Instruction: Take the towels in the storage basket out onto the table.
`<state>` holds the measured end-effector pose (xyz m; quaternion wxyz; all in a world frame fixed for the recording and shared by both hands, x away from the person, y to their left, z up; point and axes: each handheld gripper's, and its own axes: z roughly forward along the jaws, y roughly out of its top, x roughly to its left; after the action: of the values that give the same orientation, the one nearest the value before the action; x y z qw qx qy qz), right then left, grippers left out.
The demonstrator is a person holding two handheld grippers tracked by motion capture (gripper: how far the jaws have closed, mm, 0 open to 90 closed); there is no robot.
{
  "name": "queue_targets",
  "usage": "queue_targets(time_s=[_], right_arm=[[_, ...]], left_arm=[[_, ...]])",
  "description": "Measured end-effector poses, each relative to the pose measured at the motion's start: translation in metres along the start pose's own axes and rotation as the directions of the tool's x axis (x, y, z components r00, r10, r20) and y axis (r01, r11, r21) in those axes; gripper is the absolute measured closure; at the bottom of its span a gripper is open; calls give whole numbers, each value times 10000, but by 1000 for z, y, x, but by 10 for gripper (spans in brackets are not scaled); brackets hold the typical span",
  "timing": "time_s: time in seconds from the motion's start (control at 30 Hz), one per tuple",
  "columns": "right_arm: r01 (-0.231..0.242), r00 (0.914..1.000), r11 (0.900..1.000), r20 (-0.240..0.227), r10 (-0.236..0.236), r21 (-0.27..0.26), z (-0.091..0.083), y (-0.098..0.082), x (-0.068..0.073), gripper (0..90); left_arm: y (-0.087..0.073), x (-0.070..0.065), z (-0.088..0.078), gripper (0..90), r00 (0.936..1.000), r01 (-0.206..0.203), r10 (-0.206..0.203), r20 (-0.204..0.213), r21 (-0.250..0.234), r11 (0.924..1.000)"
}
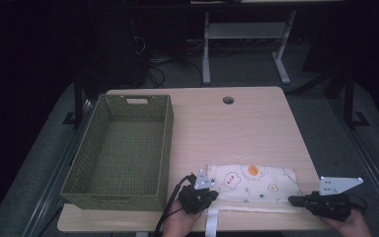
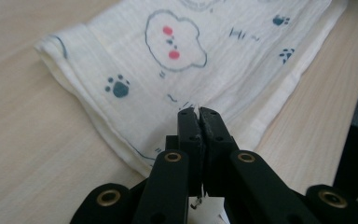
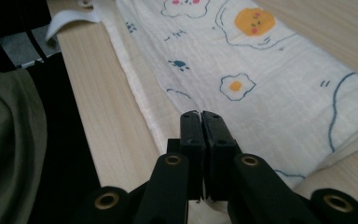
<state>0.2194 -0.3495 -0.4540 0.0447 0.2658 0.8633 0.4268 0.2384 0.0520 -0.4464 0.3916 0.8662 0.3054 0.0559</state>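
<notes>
The folded cream muslin cloth with printed eggs and paws [image 1: 251, 183], soft, light and floppy, is pinched along its near edge by the left gripper [image 2: 199, 112] and right gripper [image 3: 200, 114], best lifted by both near corners.

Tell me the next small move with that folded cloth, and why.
Probably lift both hands together, near edge first. The left gripper and right gripper are each shut on the folded cloth at its near edge, one toward each end, and it lies flat on the table. The green basket beside it looks like the likely destination.
</notes>
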Motion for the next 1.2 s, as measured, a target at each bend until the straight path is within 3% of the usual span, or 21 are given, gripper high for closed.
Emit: queue_targets(time_s=[0.1,0.2,0.27,0.3,0.37,0.47,0.53,0.6,0.7,0.77,0.87,0.93,1.03,1.2], right_arm=[[29,10000,9999,-81,-30,-128,-3,1,4,873],[54,9997,9999,-252,-51,113,1,-2,7,867],[63,9986,9994,-519,-46,341,6,-6,8,785],[-99,9979,9990,-641,127,441,8,-8,7,717],[-205,9968,9994,-762,225,272,7,-7,5,690],[-462,9981,9986,-415,451,-258,0,1,-3,668],[-605,9981,9968,109,612,-515,-2,8,-13,669],[-897,9946,9924,437,936,-849,-3,15,-25,680],[-880,9899,9916,1024,976,-952,1,24,-36,696],[-899,9851,9909,1372,1032,-998,5,29,-47,709],[-1155,9771,9892,1689,1296,-908,14,32,-61,722],[-1266,9743,9905,1805,1345,-542,23,30,-66,726],[-1396,9721,9902,1891,1391,-104,32,25,-70,726],[-1461,9682,9893,2051,1436,-32,34,17,-69,728]], left_arm=[[2,0,-8,882,9999,140,-139,33,-262,9996],[-4,-3,-8,878,9995,33,-39,322,187,9998],[-9,-5,-6,860,9970,327,-354,689,395,9987],[-10,-5,-7,818,9956,504,-527,778,308,9983],[-7,-3,-11,728,9905,950,-942,1005,-37,9955],[4,2,-13,694,9936,966,-938,633,-426,9944],[12,6,-10,706,9946,1009,-989,324,-709,9924],[19,12,-4,738,9931,1174,-1166,134,-1018,9879],[28,24,5,765,9913,1203,-1262,-372,-1332,9838],[33,33,13,775,9881,1459,-1512,-291,-1371,9798],[35,40,23,783,9841,1684,-1736,-389,-1109,9795],[34,42,30,783,9831,1614,-1661,-775,-625,9849],[28,46,32,767,9766,1822,-1847,-1105,-331,9827],[16,52,33,759,9662,2188,-2184,-1373,-122,9757]])
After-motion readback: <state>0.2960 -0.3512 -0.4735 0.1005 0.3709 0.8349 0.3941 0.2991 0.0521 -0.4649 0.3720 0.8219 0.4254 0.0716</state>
